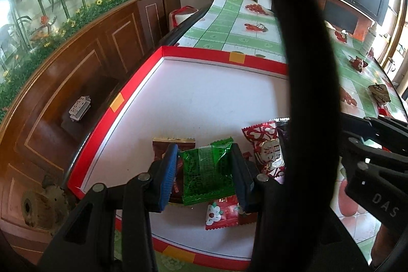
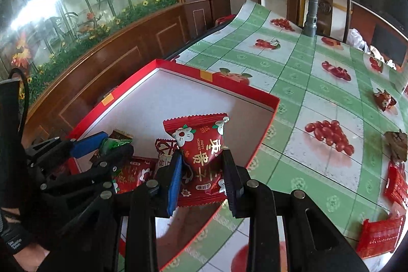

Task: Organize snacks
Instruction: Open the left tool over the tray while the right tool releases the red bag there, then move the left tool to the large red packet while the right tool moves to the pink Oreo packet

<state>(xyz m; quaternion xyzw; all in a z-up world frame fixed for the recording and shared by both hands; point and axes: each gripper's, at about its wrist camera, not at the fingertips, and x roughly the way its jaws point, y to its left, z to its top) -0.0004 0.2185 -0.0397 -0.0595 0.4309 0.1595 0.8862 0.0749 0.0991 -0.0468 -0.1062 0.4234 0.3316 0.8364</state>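
A red-rimmed box (image 1: 142, 86) with a white floor lies on the table. My left gripper (image 1: 204, 152) is shut on a green foil snack packet (image 1: 206, 170), held just above the box's near part. Beneath it lie a brown packet (image 1: 173, 142), a red patterned packet (image 1: 265, 147) and a red flower-print packet (image 1: 224, 213). My right gripper (image 2: 202, 157) is shut on another red flower-print packet (image 2: 201, 152), hanging over the box's right side (image 2: 270, 116). The left gripper (image 2: 107, 145) with its green packet (image 2: 116, 143) shows beside it at the left.
The green checked tablecloth (image 2: 293, 83) carries loose snacks at the right: red packets (image 2: 380, 236) (image 2: 396, 182) and brown ones (image 2: 396, 144) (image 2: 383, 98). A grey metal cylinder (image 2: 312, 17) stands at the far end. A black cable (image 1: 313, 68) crosses the left wrist view. Wooden panelling borders the left.
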